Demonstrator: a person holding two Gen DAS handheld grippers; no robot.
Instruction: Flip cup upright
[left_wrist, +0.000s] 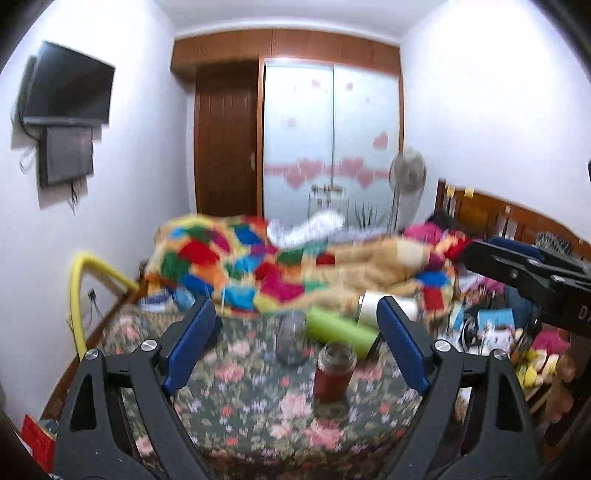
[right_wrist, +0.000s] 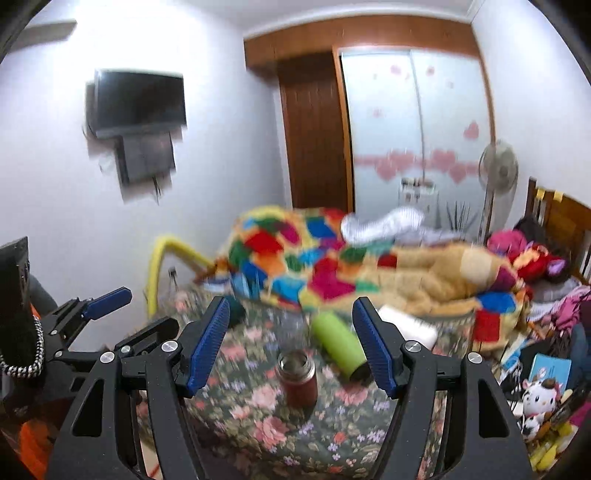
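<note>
Floral bedspread (right_wrist: 258, 410) is carrying the cups: green cup (right_wrist: 338, 345) is lying on its side mid-bed, red-brown flask (right_wrist: 297, 378) standing upright near it. Green one is looking rigid, light, probably slick; you're best taking it across the body. Left gripper (left_wrist: 295, 343) and right gripper (right_wrist: 290, 341) are hanging wide open, holding nothing.

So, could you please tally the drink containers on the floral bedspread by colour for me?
Red-brown, standing upright with its mouth open: 1, the red cup
Green, lying on its side: 1, the green bottle
White, lying on its side: 1, the white cup
Clear glass, blurred, apparently standing: 1, the glass
Total: 4
</note>
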